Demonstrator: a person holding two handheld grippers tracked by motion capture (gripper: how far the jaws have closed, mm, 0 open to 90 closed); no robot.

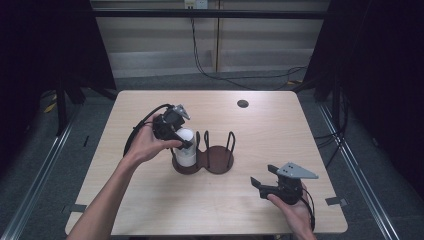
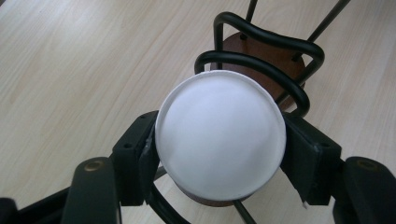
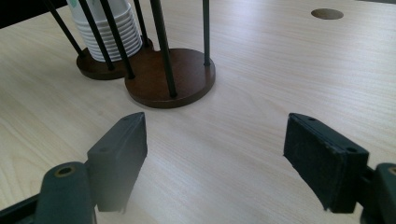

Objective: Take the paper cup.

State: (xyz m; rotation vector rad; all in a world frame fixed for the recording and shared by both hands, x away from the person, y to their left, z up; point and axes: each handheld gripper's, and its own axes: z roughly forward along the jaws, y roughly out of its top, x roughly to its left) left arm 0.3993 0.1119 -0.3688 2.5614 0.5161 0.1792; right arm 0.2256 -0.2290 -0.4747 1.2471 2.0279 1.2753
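A stack of upturned white paper cups [image 1: 185,150] stands in the left bay of a dark wooden holder [image 1: 218,161] with black wire rods, near the table's middle. My left gripper [image 1: 184,140] comes down on it from the left. In the left gripper view both pads press the sides of the top cup [image 2: 219,135], with the holder's rods [image 2: 261,46] just behind. My right gripper [image 1: 264,176] rests near the front right of the table, open, with bare wood between its jaws [image 3: 215,149]. From there the cup stack [image 3: 109,28] and the empty right bay [image 3: 173,79] lie ahead to the left.
A small round hole [image 1: 243,103] sits in the tabletop at the far right, also visible in the right gripper view [image 3: 327,13]. Black cables run across the floor beyond the table's far edge. Metal rails flank the table on both sides.
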